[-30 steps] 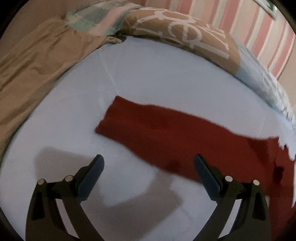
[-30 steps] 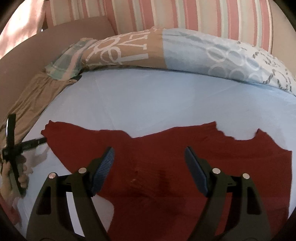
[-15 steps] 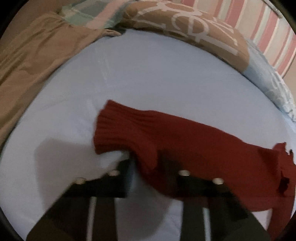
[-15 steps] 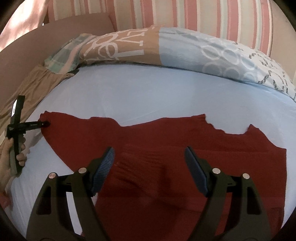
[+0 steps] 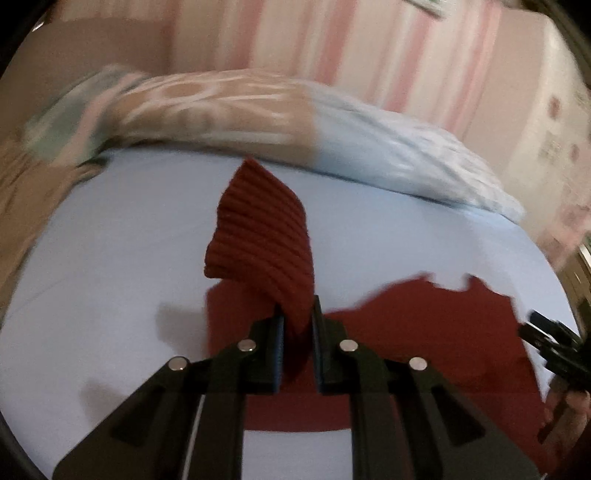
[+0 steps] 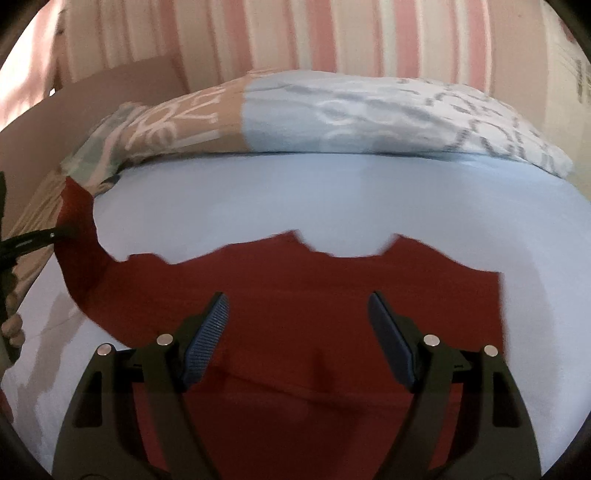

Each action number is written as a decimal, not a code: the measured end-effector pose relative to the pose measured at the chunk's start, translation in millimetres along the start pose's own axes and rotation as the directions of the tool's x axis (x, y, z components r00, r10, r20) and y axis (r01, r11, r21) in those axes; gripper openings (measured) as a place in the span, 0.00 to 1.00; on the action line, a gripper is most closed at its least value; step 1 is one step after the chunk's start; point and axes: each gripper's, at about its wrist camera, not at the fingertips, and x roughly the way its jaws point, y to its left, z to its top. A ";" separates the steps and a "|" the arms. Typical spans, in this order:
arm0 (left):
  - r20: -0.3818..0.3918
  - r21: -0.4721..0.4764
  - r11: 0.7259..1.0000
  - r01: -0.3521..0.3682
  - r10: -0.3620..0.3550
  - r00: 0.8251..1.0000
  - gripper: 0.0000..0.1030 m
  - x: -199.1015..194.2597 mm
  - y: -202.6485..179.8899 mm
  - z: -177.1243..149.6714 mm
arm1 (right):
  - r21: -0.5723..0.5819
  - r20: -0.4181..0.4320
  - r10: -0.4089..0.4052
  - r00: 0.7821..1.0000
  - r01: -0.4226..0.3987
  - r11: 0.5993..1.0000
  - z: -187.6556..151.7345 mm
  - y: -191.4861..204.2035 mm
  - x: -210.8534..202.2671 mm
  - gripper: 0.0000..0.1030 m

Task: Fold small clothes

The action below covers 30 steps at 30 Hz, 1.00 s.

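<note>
A dark red knit sweater (image 6: 295, 295) lies spread on the light blue bed sheet (image 6: 332, 195). My left gripper (image 5: 298, 325) is shut on the ribbed cuff of the sweater's sleeve (image 5: 266, 236) and holds it lifted above the sheet; the sweater body (image 5: 424, 332) lies to its right. In the right wrist view the raised sleeve (image 6: 79, 236) and the left gripper show at the far left. My right gripper (image 6: 297, 332) is open and empty, hovering over the sweater's body.
A patterned tan and light blue pillow (image 6: 332, 114) lies along the back of the bed before a pink striped wall (image 6: 332, 33). A tan cloth (image 5: 22, 206) lies at the left edge. A plaid cloth (image 5: 66, 122) sits at the back left.
My left gripper closed on the sleeve cuff and lifted it off the sheet, swinging toward the right. My right gripper stayed open and moved a little forward over the sweater.
</note>
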 end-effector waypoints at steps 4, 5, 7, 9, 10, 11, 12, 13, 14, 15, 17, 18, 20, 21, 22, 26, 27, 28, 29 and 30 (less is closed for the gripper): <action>-0.039 0.050 0.990 0.135 -0.134 0.990 0.12 25.6 -91.5 -3.1 | 0.056 0.005 -0.048 0.999 0.048 0.997 -4.1 -51.4 -19.7 0.76; -0.058 0.060 0.984 0.166 -0.162 0.985 0.12 34.7 -114.5 -5.2 | 0.068 0.008 -0.056 0.998 0.055 0.996 -5.4 -60.9 -23.5 0.76; -0.088 0.070 0.975 0.213 -0.206 0.974 0.12 50.2 -151.2 -9.8 | 0.102 0.015 -0.078 0.997 0.076 0.992 -8.3 -87.7 -34.6 0.76; -0.121 0.073 0.959 0.274 -0.265 0.957 0.12 63.2 -191.7 -16.3 | 0.125 0.015 -0.097 0.995 0.095 0.988 -11.5 -109.0 -41.6 0.76; -0.133 0.076 0.953 0.295 -0.283 0.950 0.12 68.8 -208.4 -19.1 | 0.138 0.012 -0.107 0.994 0.105 0.985 -13.1 -119.2 -44.3 0.76; -0.150 0.090 0.944 0.317 -0.302 0.941 0.12 76.6 -231.0 -23.9 | 0.152 0.008 -0.115 0.993 0.112 0.982 -14.8 -128.3 -46.7 0.76; -0.162 0.104 0.940 0.325 -0.306 0.938 0.12 82.3 -245.2 -27.3 | 0.173 0.001 -0.118 0.993 0.117 0.978 -18.5 -140.3 -48.4 0.76; -0.179 0.122 0.938 0.323 -0.300 0.937 0.12 91.1 -260.1 -31.5 | 0.190 -0.007 -0.123 0.992 0.122 0.974 -22.1 -149.8 -48.8 0.75; -0.201 0.137 0.939 0.316 -0.286 0.937 0.12 100.0 -274.2 -37.5 | 0.197 -0.012 -0.126 0.992 0.126 0.972 -24.4 -154.1 -48.5 0.75; -0.237 0.155 0.940 0.304 -0.264 0.935 0.12 117.6 -284.2 -42.2 | 0.208 -0.022 -0.128 0.992 0.130 0.969 -28.4 -160.7 -48.0 0.73; -0.280 0.177 0.942 0.286 -0.230 0.932 0.13 134.5 -294.8 -52.8 | 0.223 -0.038 -0.128 0.991 0.133 0.966 -35.1 -167.5 -47.3 0.72; -0.307 0.193 0.945 0.266 -0.199 0.931 0.16 142.6 -298.3 -60.1 | 0.228 -0.049 -0.128 0.991 0.136 0.964 -39.0 -171.4 -46.6 0.72; -0.331 0.218 0.943 0.253 -0.172 0.928 0.19 147.9 -299.2 -72.9 | 0.232 -0.071 -0.116 0.991 0.130 0.964 -44.2 -174.8 -43.2 0.72; -0.324 0.234 0.941 0.245 -0.162 0.932 0.23 141.6 -299.4 -78.9 | 0.232 -0.082 -0.097 0.992 0.114 0.966 -46.9 -176.2 -40.9 0.72; -0.311 0.250 0.939 0.234 -0.151 0.938 0.33 137.5 -299.5 -79.8 | 0.228 -0.089 -0.086 0.992 0.104 0.968 -48.9 -175.5 -38.9 0.72; -0.238 0.335 0.930 0.153 -0.074 0.968 0.57 106.8 -293.2 -98.8 | 0.214 -0.112 -0.062 0.992 0.085 0.973 -52.5 -160.5 -27.9 0.72; -0.232 0.345 0.928 0.141 -0.061 0.971 0.57 97.6 -286.0 -106.7 | 0.211 -0.114 -0.050 0.992 0.073 0.975 -52.8 -155.0 -25.3 0.72; -0.229 0.349 0.928 0.132 -0.052 0.972 0.57 92.4 -279.8 -109.3 | 0.207 -0.117 -0.035 0.993 0.059 0.976 -53.0 -150.4 -22.0 0.72; -0.214 0.355 0.928 0.112 -0.036 0.976 0.57 85.8 -271.2 -110.5 | 0.204 -0.120 -0.018 0.993 0.042 0.978 -53.0 -145.3 -19.4 0.72; -0.198 0.361 0.928 0.089 -0.017 0.980 0.59 82.2 -264.5 -111.5 | 0.197 -0.129 0.008 0.992 0.018 0.980 -54.4 -138.7 -14.9 0.72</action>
